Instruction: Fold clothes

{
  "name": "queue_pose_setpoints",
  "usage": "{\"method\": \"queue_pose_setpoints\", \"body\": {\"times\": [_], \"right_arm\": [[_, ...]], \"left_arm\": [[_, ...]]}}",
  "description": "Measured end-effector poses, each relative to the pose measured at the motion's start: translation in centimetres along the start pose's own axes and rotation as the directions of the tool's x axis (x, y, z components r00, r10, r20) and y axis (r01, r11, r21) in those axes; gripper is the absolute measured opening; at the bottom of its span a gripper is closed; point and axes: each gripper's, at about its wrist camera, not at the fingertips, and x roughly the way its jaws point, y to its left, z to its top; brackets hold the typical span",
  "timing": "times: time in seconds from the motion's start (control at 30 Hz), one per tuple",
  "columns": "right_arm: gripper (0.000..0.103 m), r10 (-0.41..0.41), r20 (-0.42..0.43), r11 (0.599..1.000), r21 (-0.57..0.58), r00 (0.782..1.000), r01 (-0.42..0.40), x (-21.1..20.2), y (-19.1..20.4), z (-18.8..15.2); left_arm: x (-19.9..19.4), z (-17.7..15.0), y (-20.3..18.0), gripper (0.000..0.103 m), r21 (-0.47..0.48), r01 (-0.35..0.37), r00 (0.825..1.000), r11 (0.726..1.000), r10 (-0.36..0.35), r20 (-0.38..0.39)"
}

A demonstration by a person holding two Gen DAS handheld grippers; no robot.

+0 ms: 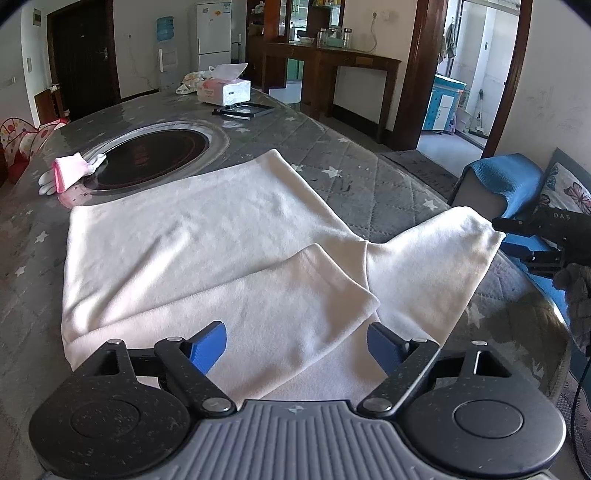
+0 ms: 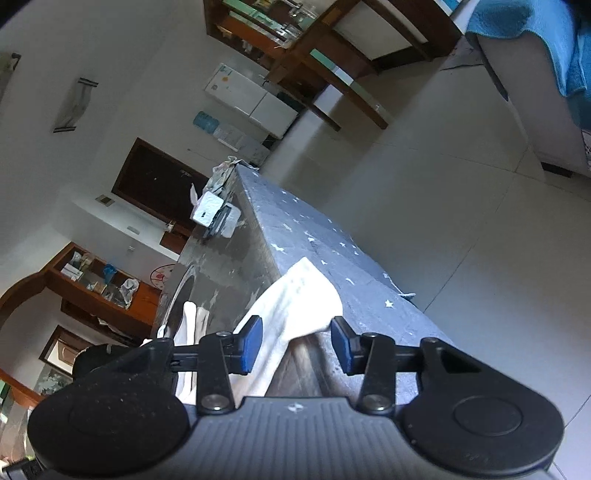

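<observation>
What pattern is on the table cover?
Grey quilted table cover with small white stars; clearest in the left wrist view.

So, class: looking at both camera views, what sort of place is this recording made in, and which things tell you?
Most likely a lived-in home, an open dining and living area. Clues: a white two-door fridge, a blue-bottled water dispenser, and a tissue box on the grey star-patterned table cover.

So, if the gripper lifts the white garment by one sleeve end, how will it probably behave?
The white garment is probably floppy: its right sleeve bends over the table edge. It looks light, lying thin and flat, so the rest would likely drag behind and unfold. The quilted table cover may give some friction.
</observation>
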Motion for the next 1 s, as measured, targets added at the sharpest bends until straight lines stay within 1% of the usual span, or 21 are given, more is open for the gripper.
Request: {"method": "queue_pose_setpoints", "body": {"times": [0.03, 0.07, 0.13, 0.23, 0.37, 0.47, 0.57, 0.7, 0.77, 0.83, 0.9, 0.93, 1.0], "right_arm": [[0.013, -0.007, 0.005, 1.0, 0.003, 1.0, 0.007, 0.0, 0.0, 0.0], [0.01, -0.014, 0.01, 1.0, 0.006, 1.0, 0.014, 0.1, 0.0, 0.1], [0.008, -0.016, 0.032, 1.0, -0.002, 0.999, 0.016, 0.0, 0.6, 0.0], [0.007, 0.008, 0.057, 0.998, -0.062, 0.998, -0.004, -0.6, 2.7, 0.0], [0.007, 0.082, 0.065, 0.987, -0.144, 0.995, -0.072, -1.1, 6.9, 0.4], [0.007, 0.145, 0.038, 0.966, -0.223, 0.989, -0.133, -0.8, 11.0, 0.4], [0.007, 0.201, -0.014, 0.931, -0.308, 0.98, -0.195, 0.4, 15.7, -0.1], [0.007, 0.251, -0.119, 0.875, -0.397, 0.961, -0.277, 3.2, 21.4, -2.5], [0.007, 0.26, -0.18, 0.848, -0.427, 0.949, -0.313, 4.9, 23.9, -4.0], [0.007, 0.256, -0.235, 0.826, -0.451, 0.938, -0.338, 6.8, 26.2, -6.1], [0.007, 0.244, -0.296, 0.809, -0.464, 0.924, -0.362, 8.6, 27.7, -8.2], [0.007, 0.228, -0.327, 0.799, -0.476, 0.917, -0.369, 9.0, 28.1, -9.5], [0.007, 0.195, -0.388, 0.778, -0.499, 0.901, -0.383, 9.9, 28.9, -12.3]], "left_arm": [[0.0, -0.1, 0.0, 0.086, -0.001, -0.002, 1.0, 1.0, 0.002, -0.001], [0.0, -0.1, 0.1, 0.086, -0.001, -0.004, 1.0, 1.0, 0.004, -0.002], [-0.2, -0.2, 0.2, 0.087, 0.0, -0.011, 1.0, 1.0, 0.011, -0.002], [-0.3, -0.3, 0.6, 0.087, -0.006, -0.015, 1.0, 1.0, 0.015, -0.001], [-0.7, -0.6, 1.6, 0.088, -0.026, -0.021, 1.0, 0.999, 0.022, 0.009], [-1.4, -1.0, 2.6, 0.089, -0.049, -0.024, 0.999, 0.999, 0.026, 0.023], [-2.1, -1.5, 3.7, 0.09, -0.073, -0.035, 0.998, 0.997, 0.038, 0.04], [-3.3, -2.3, 5.5, 0.092, -0.112, -0.054, 0.997, 0.992, 0.061, 0.053], [-4.0, -2.7, 6.3, 0.096, -0.125, -0.066, 0.995, 0.99, 0.074, 0.063], [-4.7, -3.3, 7.1, 0.098, -0.139, -0.078, 0.994, 0.987, 0.089, 0.07], [-5.3, -3.7, 8.0, 0.1, -0.154, -0.089, 0.992, 0.984, 0.101, 0.076], [-5.6, -4.0, 8.5, 0.103, -0.163, -0.097, 0.991, 0.982, 0.11, 0.079], [-6.4, -4.5, 9.4, 0.103, -0.181, -0.111, 0.988, 0.977, 0.129, 0.089]]}}
